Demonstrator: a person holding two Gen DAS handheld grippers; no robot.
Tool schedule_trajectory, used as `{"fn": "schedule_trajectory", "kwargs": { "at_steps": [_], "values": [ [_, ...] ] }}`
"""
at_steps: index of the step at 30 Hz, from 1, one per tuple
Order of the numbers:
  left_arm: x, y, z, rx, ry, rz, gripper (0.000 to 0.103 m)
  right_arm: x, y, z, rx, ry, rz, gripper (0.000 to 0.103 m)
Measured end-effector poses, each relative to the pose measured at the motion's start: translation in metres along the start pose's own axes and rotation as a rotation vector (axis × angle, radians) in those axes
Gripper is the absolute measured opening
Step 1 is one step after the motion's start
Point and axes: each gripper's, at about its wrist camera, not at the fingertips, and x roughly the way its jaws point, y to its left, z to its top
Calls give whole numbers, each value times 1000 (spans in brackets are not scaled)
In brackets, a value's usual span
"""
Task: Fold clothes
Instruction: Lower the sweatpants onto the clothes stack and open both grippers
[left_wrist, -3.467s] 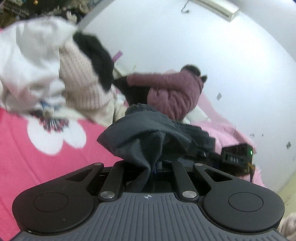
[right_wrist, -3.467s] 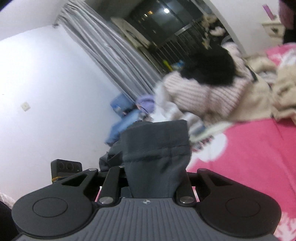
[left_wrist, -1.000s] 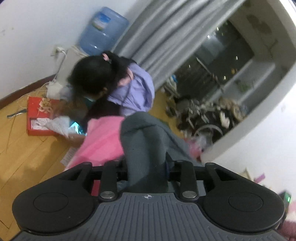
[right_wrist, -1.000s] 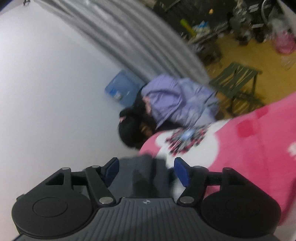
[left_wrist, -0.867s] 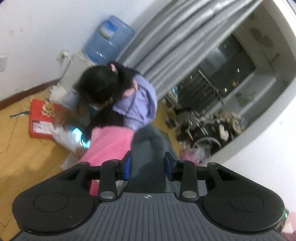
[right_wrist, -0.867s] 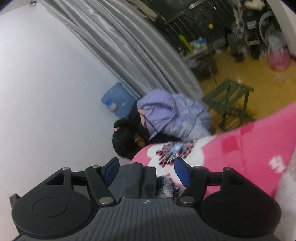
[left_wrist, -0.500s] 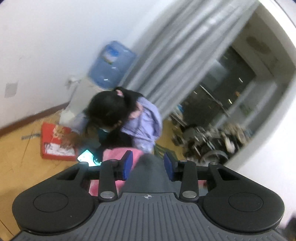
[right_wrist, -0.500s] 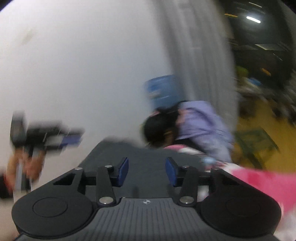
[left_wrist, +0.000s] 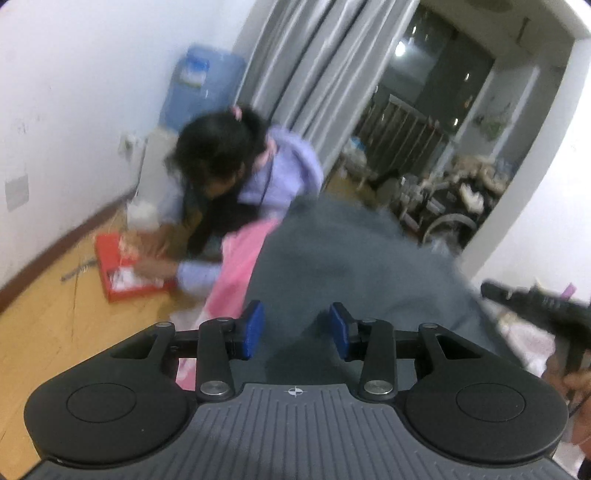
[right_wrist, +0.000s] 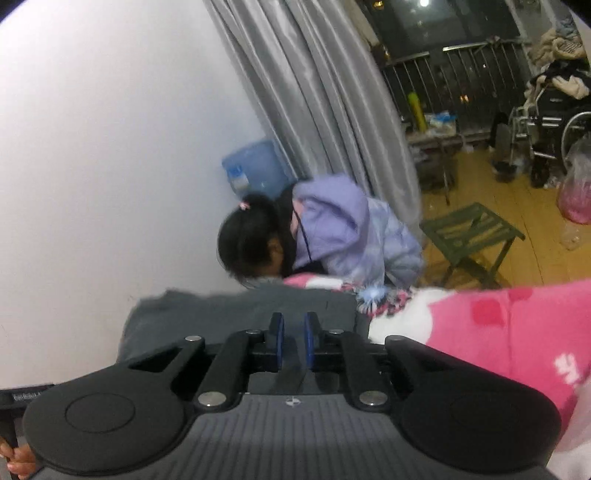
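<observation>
Pink blanket (right_wrist: 498, 325), right tongs (right_wrist: 293, 341) closing on grey garment (right_wrist: 221, 314)

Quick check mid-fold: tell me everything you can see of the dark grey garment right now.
The dark grey garment is soft, matte cloth, plain and unpatterned, blurred in the left view. It lies spread across the pink flowered blanket, reaching its far edge. Its near part runs between the parted blue pads of the left claw, which do not press it. The right claw is closing over its flat near edge; whether cloth is pinched there cannot be told.
</observation>
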Motion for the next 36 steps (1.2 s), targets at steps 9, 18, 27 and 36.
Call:
{"fn": "schedule_trajectory", "kwargs": {
  "at_steps": [9,18,27,36],
  "values": [
    [93,-38,43,-73,155,167,40,-9,-34,1,120,-15,-242,16],
    [-37,-33,8,-138,-143,226,47,-110,17,-47,-173,42,3,16],
    [-78,-8,-38,-118,18,391,50,-102,30,-115,-222,214,-254,17],
    [-166,-61,-91,-59,41,211,52,-259,67,-163,-124,211,-270,36]
  ]
}}
